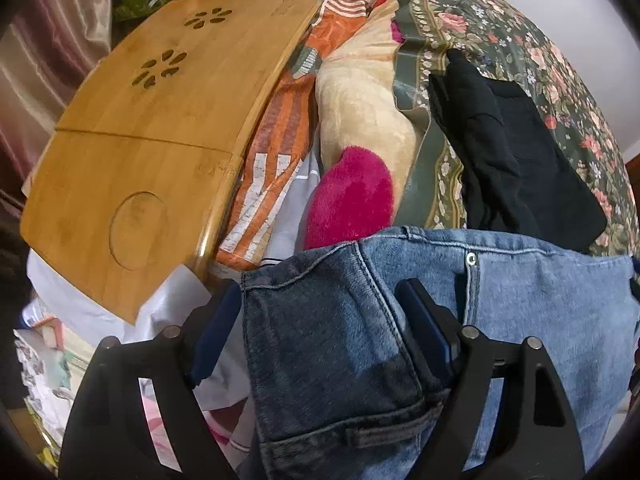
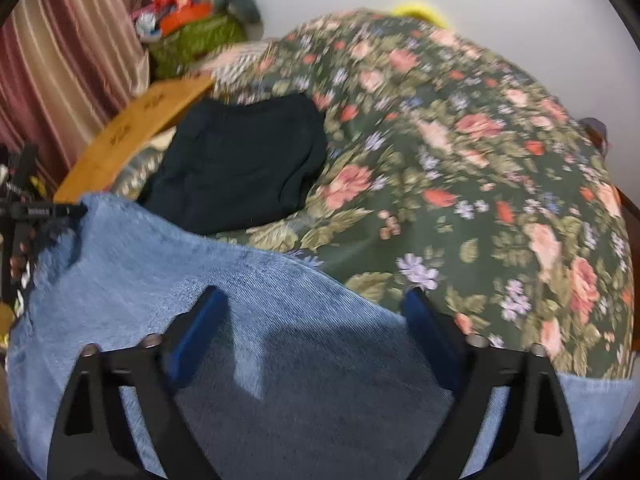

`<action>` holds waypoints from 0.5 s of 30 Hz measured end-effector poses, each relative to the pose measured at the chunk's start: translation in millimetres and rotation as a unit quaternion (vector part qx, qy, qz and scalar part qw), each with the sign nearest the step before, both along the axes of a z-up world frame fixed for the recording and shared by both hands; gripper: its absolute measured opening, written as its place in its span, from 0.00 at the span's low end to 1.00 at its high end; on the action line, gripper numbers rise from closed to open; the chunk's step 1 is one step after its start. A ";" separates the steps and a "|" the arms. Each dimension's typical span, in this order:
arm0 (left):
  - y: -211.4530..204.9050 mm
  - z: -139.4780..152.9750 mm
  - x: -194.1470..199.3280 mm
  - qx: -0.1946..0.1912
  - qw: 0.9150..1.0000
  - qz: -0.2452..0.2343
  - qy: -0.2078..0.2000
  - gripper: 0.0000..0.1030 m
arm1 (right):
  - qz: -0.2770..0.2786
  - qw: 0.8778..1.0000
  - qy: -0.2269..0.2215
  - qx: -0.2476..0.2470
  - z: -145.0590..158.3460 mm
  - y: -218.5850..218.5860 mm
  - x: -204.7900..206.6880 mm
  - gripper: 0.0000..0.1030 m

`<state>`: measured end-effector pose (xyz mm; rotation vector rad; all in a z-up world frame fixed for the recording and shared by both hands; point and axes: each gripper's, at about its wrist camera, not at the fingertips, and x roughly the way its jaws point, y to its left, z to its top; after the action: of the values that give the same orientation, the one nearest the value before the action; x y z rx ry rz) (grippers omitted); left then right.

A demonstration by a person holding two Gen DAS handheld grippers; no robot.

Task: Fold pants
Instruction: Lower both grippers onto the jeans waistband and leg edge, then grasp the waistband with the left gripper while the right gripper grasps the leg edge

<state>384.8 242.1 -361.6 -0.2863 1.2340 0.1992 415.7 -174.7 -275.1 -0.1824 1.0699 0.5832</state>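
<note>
Blue jeans [image 1: 520,300] lie on the floral bed cover, their waistband end with a rivet toward the left gripper. My left gripper [image 1: 320,300] is open, its blue-padded fingers spread either side of a darker denim fold [image 1: 320,340]. In the right wrist view the jeans [image 2: 200,264] fill the foreground. My right gripper [image 2: 312,300] is open, hovering over the denim, fingers wide apart. The other gripper's frame [image 2: 24,208] shows at the left edge.
Folded black garment [image 1: 512,152] [image 2: 240,160] lies on the floral cover [image 2: 460,180] beyond the jeans. A bamboo lap tray [image 1: 140,140] [image 2: 132,128] sits to the left. A pink and cream plush blanket [image 1: 352,196], striped curtain [image 2: 60,60] and clutter stand further left.
</note>
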 end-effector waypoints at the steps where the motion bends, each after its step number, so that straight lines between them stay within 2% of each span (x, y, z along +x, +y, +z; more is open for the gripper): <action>1: 2.4 -1.2 -0.3 -0.011 1.000 0.008 -0.001 0.76 | 0.002 1.000 0.003 -0.001 -2.3 1.6 0.9 0.77; 3: 3.3 -3.1 0.7 -0.032 0.999 0.015 -0.001 0.63 | 0.006 1.000 0.007 0.004 -3.6 2.2 1.1 0.70; 5: -0.1 -1.0 1.1 -0.070 0.997 0.005 -0.010 0.38 | 0.004 1.000 0.003 0.005 -2.2 0.6 -0.9 0.57; 7: -8.6 6.5 0.0 -0.044 0.999 0.009 -0.014 0.34 | 0.007 1.000 -0.004 -0.007 -1.0 0.3 -4.7 0.49; 11: -29.5 20.1 -0.8 0.018 0.999 -0.034 -0.024 0.23 | 0.001 1.000 -0.003 -0.009 1.2 -7.0 -5.1 0.29; 12: -30.2 22.6 -0.9 0.023 0.999 -0.038 -0.027 0.18 | -0.002 1.000 -0.002 -0.006 1.8 -8.5 -4.8 0.26; 15: -33.1 33.0 -3.8 0.031 0.998 -0.045 -0.039 0.15 | -0.006 1.000 -0.002 0.002 4.0 -11.1 -7.6 0.16</action>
<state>381.0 208.9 -328.7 -0.1830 1.1580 0.1479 408.1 -185.9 -271.1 -0.1728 1.0642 0.5737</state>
